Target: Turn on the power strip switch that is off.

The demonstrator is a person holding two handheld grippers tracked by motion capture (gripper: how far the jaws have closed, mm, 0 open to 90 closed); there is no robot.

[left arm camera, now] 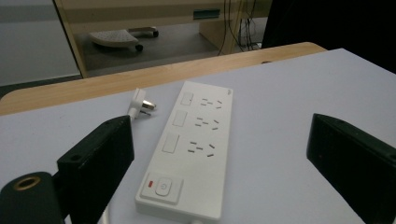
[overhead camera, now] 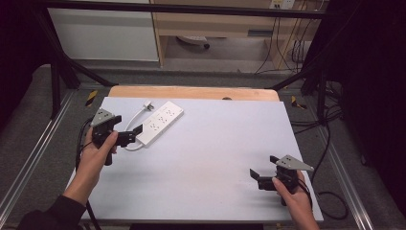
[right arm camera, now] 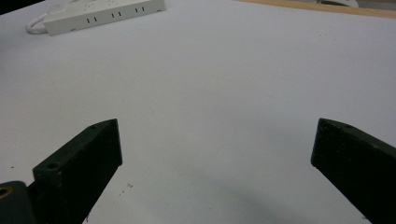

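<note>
High view: your left gripper (overhead camera: 135, 133), fingers wide and empty, faces the white plastic power strip (overhead camera: 160, 122) at the table's (overhead camera: 215, 158) far left; rigid, light, probably slippery; grasp across its narrow width. Right gripper (overhead camera: 263, 171) likewise gapes empty.

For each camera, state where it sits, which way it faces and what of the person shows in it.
High view: above the near edge, facing forward and down; forearms, left tool, right tool.
Left gripper view: rides the left tool, facing the power strip and plug; open jaws.
Right gripper view: rides the right tool, facing across the table; open jaws.
All share the strip.
</note>
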